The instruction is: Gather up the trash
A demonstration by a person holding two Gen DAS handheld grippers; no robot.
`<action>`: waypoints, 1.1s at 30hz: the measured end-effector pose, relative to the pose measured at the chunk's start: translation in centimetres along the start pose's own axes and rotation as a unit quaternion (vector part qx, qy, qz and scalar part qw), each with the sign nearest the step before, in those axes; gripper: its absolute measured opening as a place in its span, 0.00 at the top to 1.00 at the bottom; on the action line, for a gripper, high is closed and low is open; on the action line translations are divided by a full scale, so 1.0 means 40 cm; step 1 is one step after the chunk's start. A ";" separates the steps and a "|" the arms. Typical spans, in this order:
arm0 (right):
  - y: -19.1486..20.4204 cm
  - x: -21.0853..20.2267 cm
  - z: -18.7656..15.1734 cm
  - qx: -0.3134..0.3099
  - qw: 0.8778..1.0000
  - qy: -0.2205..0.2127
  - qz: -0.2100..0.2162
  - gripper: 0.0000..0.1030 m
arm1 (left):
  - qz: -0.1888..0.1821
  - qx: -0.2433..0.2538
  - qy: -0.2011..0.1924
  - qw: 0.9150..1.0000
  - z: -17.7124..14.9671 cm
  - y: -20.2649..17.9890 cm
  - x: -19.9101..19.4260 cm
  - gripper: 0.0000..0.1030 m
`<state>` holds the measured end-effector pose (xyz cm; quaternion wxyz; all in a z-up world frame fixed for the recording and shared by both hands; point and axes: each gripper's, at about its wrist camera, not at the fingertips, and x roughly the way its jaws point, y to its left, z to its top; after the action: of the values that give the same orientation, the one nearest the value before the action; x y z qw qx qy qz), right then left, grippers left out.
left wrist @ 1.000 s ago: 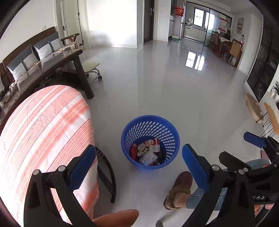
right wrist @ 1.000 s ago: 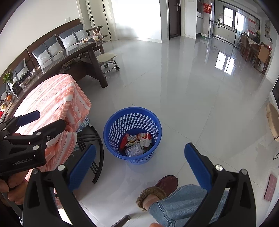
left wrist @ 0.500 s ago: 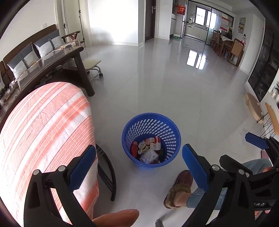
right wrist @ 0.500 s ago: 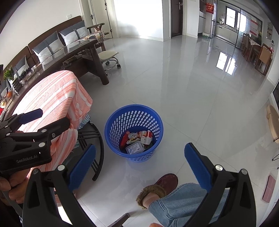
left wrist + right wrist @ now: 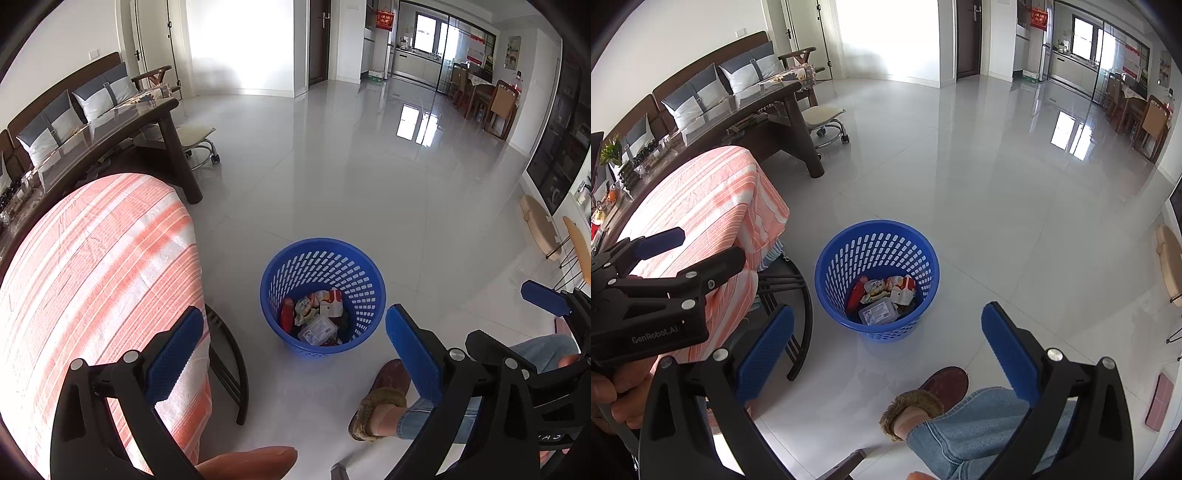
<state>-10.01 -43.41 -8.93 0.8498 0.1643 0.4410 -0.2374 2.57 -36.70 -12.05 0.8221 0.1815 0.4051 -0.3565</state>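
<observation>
A blue perforated basket point(image 5: 321, 244) point(image 5: 877, 226) stands on the pale tiled floor. It holds trash point(image 5: 314, 319) point(image 5: 884, 295): wrappers, a red packet and a clear plastic box. My left gripper point(image 5: 294, 313) hangs open above and in front of the basket with nothing between its blue pads. My right gripper point(image 5: 887, 310) is also open and empty, at about the same height. Each gripper shows at the edge of the other's view.
A round table under an orange-striped cloth point(image 5: 92, 258) point(image 5: 713, 199) stands left of the basket. Behind it are a dark wooden table point(image 5: 775, 110), a sofa and a wheeled stool point(image 5: 827, 122). A person's slippered foot point(image 5: 938, 387) rests near the basket. Open floor stretches beyond.
Both views have shifted only slightly, tilting up a little. The basket and its contents have not moved, and both grippers stay open.
</observation>
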 end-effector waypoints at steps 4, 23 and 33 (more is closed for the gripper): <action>0.000 0.001 -0.001 -0.001 1.000 0.000 0.000 0.04 | 0.000 0.000 0.001 1.000 0.000 0.001 0.001 0.05; 0.010 0.007 -0.008 -0.004 1.000 0.006 0.000 0.04 | 0.002 -0.002 0.003 1.000 0.000 0.008 0.001 0.05; 0.006 0.013 -0.012 0.001 1.000 0.009 -0.001 0.04 | 0.003 -0.001 0.005 1.000 -0.002 0.008 0.005 0.05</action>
<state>-9.95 -43.12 -9.60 0.8456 0.1673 0.4480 -0.2371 2.86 -36.52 -12.26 0.8214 0.1838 0.4087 -0.3529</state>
